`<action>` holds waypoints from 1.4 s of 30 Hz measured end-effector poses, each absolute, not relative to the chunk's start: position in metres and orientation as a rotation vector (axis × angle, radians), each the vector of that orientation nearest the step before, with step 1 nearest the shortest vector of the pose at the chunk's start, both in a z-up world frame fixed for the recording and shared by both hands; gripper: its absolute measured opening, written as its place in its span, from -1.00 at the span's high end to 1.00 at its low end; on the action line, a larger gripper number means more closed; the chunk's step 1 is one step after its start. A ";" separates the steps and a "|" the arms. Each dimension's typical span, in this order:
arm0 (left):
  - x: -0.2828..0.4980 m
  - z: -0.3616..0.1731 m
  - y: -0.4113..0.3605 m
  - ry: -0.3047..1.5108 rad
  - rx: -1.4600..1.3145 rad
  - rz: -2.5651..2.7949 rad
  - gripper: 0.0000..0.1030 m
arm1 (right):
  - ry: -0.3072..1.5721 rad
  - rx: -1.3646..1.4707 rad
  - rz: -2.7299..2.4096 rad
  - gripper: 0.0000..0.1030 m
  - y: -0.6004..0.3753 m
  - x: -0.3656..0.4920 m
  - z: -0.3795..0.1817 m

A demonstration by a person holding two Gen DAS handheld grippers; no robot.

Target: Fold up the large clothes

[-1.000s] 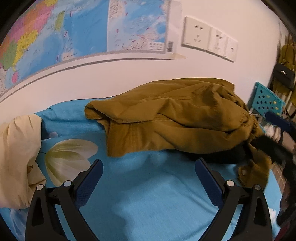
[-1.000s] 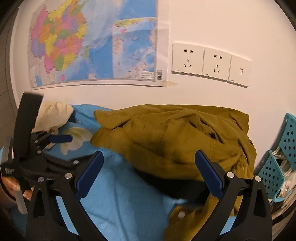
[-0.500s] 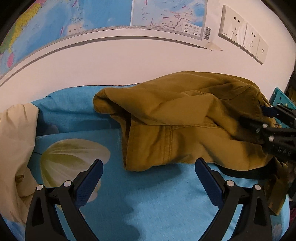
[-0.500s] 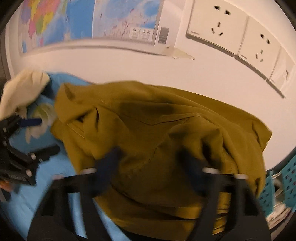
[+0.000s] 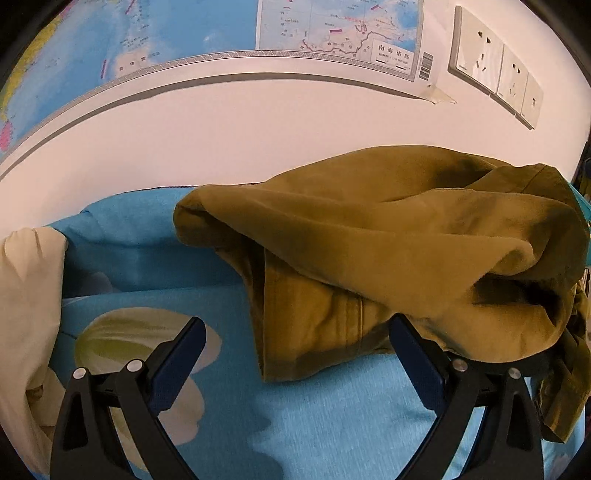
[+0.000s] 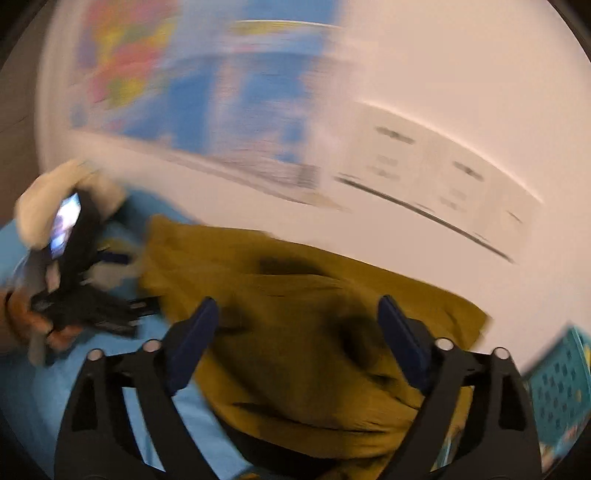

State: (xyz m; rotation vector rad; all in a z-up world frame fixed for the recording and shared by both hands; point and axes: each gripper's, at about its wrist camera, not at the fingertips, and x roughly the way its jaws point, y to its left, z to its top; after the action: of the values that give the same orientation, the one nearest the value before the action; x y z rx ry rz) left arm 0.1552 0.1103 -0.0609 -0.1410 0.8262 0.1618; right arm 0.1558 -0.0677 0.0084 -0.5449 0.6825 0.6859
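White wall (image 5: 258, 122) backs the whole scene, with a blue map (image 5: 166, 33) taped across its upper part and a row of wall sockets (image 5: 495, 70) off to the right. Below it lies a bed under a blue sheet (image 5: 332, 424) printed with a large pale flower (image 5: 122, 343).

At the far left of the left wrist view a cream cloth (image 5: 26, 314) is bunched against the sheet's edge. Next comes the left gripper (image 5: 295, 365), its fingers (image 5: 181, 354) spread wide with nothing between them — bare sheet and the lower hem of the garment show in the gap. The olive-brown jacket (image 5: 388, 258) lies crumpled in a heap on the sheet, close to the wall, filling the middle and right of that view; its near edge lies just beyond the left gripper's right finger, and a loose flap hangs down at the right edge.

The right wrist view is badly smeared. At its left, the other gripper and the hand holding it appear as a dark blur near the cream cloth (image 6: 55, 195). The right gripper (image 6: 299, 347) sits over the jacket (image 6: 295, 332), fingers (image 6: 192, 343) set wide apart and, as far as the blur allows, gripping nothing — the fabric seems to lie beyond and below them. At the far right a teal perforated basket (image 6: 557, 384) stands beside the bed.
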 end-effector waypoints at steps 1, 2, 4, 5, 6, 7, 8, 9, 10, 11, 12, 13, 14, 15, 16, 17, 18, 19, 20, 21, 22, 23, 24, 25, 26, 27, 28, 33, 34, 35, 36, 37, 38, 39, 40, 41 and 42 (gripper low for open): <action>0.156 -0.061 0.111 0.829 -0.140 0.162 -0.86 | 0.685 -0.607 0.702 -0.70 -0.054 0.155 0.000; 0.154 -0.060 0.108 0.829 -0.138 0.162 -0.86 | 0.672 -0.709 0.691 -0.70 -0.038 0.152 -0.014; 0.154 -0.061 0.109 0.828 -0.137 0.160 -0.86 | 0.692 -0.782 0.710 -0.69 -0.021 0.155 -0.032; 0.153 -0.061 0.108 0.827 -0.136 0.160 -0.86 | 0.709 -0.799 0.719 -0.63 -0.014 0.160 -0.043; 0.154 -0.062 0.111 0.827 -0.139 0.161 -0.86 | 0.732 -0.817 0.715 -0.51 -0.008 0.166 -0.053; 0.152 -0.061 0.110 0.827 -0.140 0.159 -0.86 | 0.750 -0.833 0.711 -0.40 -0.004 0.171 -0.059; 0.151 -0.060 0.110 0.827 -0.139 0.157 -0.86 | 0.764 -0.846 0.709 0.07 -0.002 0.177 -0.063; 0.145 -0.057 0.105 0.825 -0.136 0.156 -0.86 | 0.771 -0.835 0.704 0.73 -0.003 0.181 -0.060; 0.142 -0.056 0.107 0.820 -0.135 0.148 -0.86 | 0.794 -0.772 0.716 0.87 -0.008 0.187 -0.050; 0.137 -0.057 0.110 0.815 -0.135 0.140 -0.86 | 0.805 -0.703 0.730 0.88 -0.015 0.195 -0.038; 0.134 -0.056 0.112 0.811 -0.138 0.126 -0.86 | 0.783 -0.643 0.731 0.89 -0.025 0.198 -0.018; 0.130 -0.055 0.113 0.803 -0.141 0.104 -0.86 | 0.762 -0.595 0.732 0.90 -0.034 0.202 0.000; 0.126 -0.054 0.115 0.794 -0.141 0.080 -0.86 | 0.738 -0.504 0.721 0.91 -0.052 0.207 0.029; 0.122 -0.053 0.117 0.783 -0.140 0.053 -0.86 | 0.731 -0.456 0.708 0.91 -0.062 0.212 0.044; 0.115 -0.051 0.118 0.768 -0.132 0.019 -0.86 | 0.721 -0.396 0.697 0.91 -0.075 0.216 0.063; 0.110 -0.050 0.119 0.755 -0.121 -0.008 -0.86 | 0.702 -0.355 0.685 0.91 -0.086 0.220 0.078; 0.104 -0.050 0.118 0.742 -0.109 -0.038 -0.86 | 0.684 -0.301 0.661 0.91 -0.100 0.224 0.097; 0.100 -0.050 0.117 0.734 -0.101 -0.058 -0.86 | 0.679 -0.259 0.649 0.91 -0.112 0.226 0.109; 0.096 -0.050 0.115 0.729 -0.091 -0.084 -0.86 | 0.674 -0.234 0.641 0.91 -0.119 0.230 0.115; 0.093 -0.051 0.112 0.727 -0.086 -0.113 -0.86 | 0.665 -0.193 0.628 0.91 -0.130 0.231 0.122; 0.094 -0.051 0.111 0.727 -0.096 -0.124 -0.86 | 0.660 -0.169 0.623 0.91 -0.136 0.231 0.127; 0.096 -0.052 0.109 0.727 -0.111 -0.127 -0.86 | 0.654 -0.151 0.618 0.91 -0.143 0.232 0.130; 0.099 -0.052 0.110 0.724 -0.135 -0.137 -0.86 | 0.647 -0.133 0.611 0.91 -0.146 0.235 0.138; 0.104 -0.051 0.110 0.718 -0.166 -0.154 -0.86 | 0.642 -0.113 0.611 0.91 -0.151 0.235 0.141; 0.109 -0.051 0.108 0.715 -0.194 -0.162 -0.86 | 0.641 -0.101 0.612 0.91 -0.152 0.236 0.141; 0.114 -0.052 0.106 0.711 -0.217 -0.177 -0.86 | 0.639 -0.087 0.611 0.91 -0.156 0.235 0.144; 0.118 -0.052 0.102 0.711 -0.217 -0.190 -0.86 | 0.639 -0.077 0.610 0.91 -0.159 0.233 0.146; 0.137 -0.069 0.092 0.746 -0.143 -0.134 -0.09 | 0.609 -0.044 0.610 0.91 -0.169 0.223 0.158; 0.139 -0.068 0.097 0.749 -0.180 -0.170 0.20 | 0.601 -0.042 0.608 0.91 -0.172 0.220 0.164; 0.140 -0.062 0.101 0.746 -0.192 -0.182 0.54 | 0.586 -0.039 0.599 0.91 -0.178 0.213 0.173; 0.139 -0.055 0.103 0.728 -0.189 -0.179 0.76 | 0.574 -0.041 0.594 0.91 -0.183 0.208 0.181; 0.134 -0.040 0.105 0.680 -0.182 -0.176 0.82 | 0.556 -0.046 0.587 0.91 -0.186 0.203 0.190; 0.129 -0.021 0.108 0.627 -0.183 -0.169 0.84 | 0.533 -0.050 0.577 0.91 -0.189 0.196 0.201; 0.125 -0.008 0.109 0.588 -0.192 -0.173 0.87 | 0.500 -0.054 0.565 0.91 -0.194 0.186 0.218; 0.118 0.017 0.115 0.528 -0.213 -0.193 0.87 | 0.466 -0.049 0.557 0.91 -0.200 0.177 0.234; 0.113 0.038 0.118 0.485 -0.221 -0.211 0.87 | 0.408 -0.036 0.552 0.92 -0.209 0.163 0.258; 0.107 0.060 0.121 0.435 -0.220 -0.221 0.88 | 0.368 -0.020 0.558 0.92 -0.215 0.152 0.274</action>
State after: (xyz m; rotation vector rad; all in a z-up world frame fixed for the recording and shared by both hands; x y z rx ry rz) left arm 0.1067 0.1208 0.0597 -0.2198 0.4354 -0.2208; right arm 0.1521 -0.2153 0.2743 -0.0204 0.3676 0.5576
